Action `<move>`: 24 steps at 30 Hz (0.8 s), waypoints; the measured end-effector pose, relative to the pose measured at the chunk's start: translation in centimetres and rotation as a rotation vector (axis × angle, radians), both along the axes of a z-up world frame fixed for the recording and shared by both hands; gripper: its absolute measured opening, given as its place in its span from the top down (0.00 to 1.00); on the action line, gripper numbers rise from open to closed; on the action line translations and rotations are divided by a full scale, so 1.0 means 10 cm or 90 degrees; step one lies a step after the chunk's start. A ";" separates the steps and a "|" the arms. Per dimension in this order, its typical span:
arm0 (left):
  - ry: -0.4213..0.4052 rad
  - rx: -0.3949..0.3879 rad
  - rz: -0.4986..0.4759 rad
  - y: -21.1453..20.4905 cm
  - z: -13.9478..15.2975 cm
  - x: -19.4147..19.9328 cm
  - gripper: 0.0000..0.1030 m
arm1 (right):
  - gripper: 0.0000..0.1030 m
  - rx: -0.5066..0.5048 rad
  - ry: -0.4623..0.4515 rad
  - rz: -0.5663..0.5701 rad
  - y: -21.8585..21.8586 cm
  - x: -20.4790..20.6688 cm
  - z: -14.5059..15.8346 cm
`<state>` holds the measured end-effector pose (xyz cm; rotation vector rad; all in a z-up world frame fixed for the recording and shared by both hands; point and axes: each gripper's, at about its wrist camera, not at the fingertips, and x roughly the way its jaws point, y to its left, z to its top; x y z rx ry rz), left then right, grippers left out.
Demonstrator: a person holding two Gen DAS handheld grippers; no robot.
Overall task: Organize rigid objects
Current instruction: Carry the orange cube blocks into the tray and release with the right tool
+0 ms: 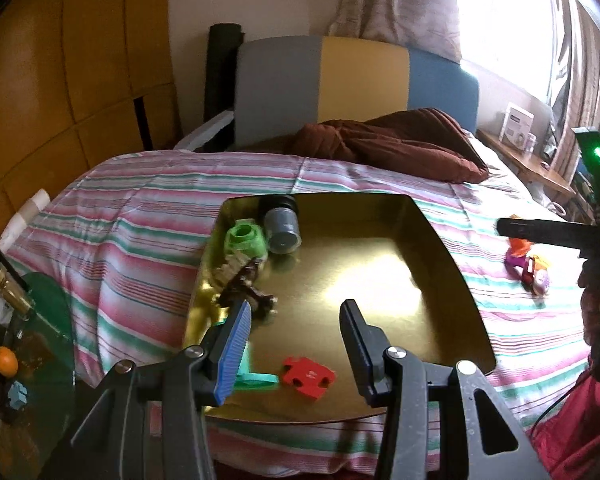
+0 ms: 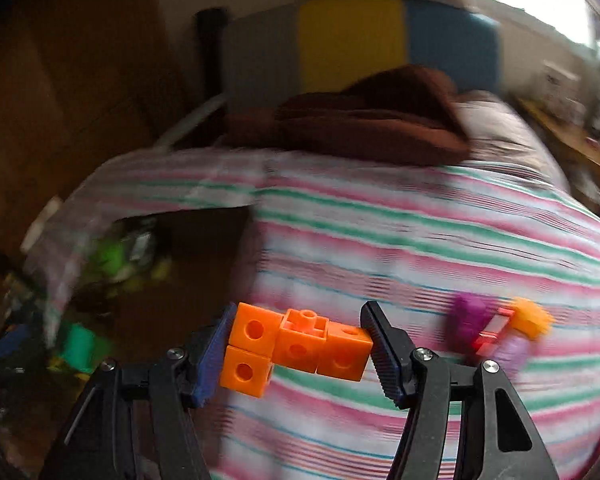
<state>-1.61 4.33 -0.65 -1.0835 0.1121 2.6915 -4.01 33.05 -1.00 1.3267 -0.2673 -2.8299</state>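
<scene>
The right hand-held gripper (image 2: 298, 344) is clamping an orange block cluster (image 2: 296, 346), its long axis spanning the jaws, above the striped bed (image 2: 420, 240). The gold tray (image 1: 380, 280) is lying to its left. The left hand-held gripper (image 1: 296, 340), jaws apart and empty, is hovering over the tray's near edge; loose blocks (image 2: 496, 330) are lying to the right.

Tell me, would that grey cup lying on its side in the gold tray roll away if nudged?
Probably. The grey cup is round and lies on its side, and the gold tray looks smooth and shiny, so it could roll or slide. The green toy beside it may block it that way. It looks like stiff, light plastic.
</scene>
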 end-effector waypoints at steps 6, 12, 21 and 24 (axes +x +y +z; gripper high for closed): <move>-0.006 0.014 0.030 -0.21 -0.02 -0.05 0.55 | 0.38 -0.025 -0.065 0.107 -0.88 -0.44 -0.19; -0.011 0.025 0.051 -0.38 -0.06 -0.09 0.55 | 0.38 -0.031 -0.118 0.132 -1.41 -0.76 -0.42; -0.027 0.038 0.099 -0.67 -0.16 -0.16 0.55 | 0.37 -0.045 -0.178 0.111 -1.85 -1.21 -0.72; -0.034 0.039 0.107 -0.72 -0.19 -0.17 0.55 | 0.36 -0.054 -0.177 0.095 -1.90 -1.31 -0.77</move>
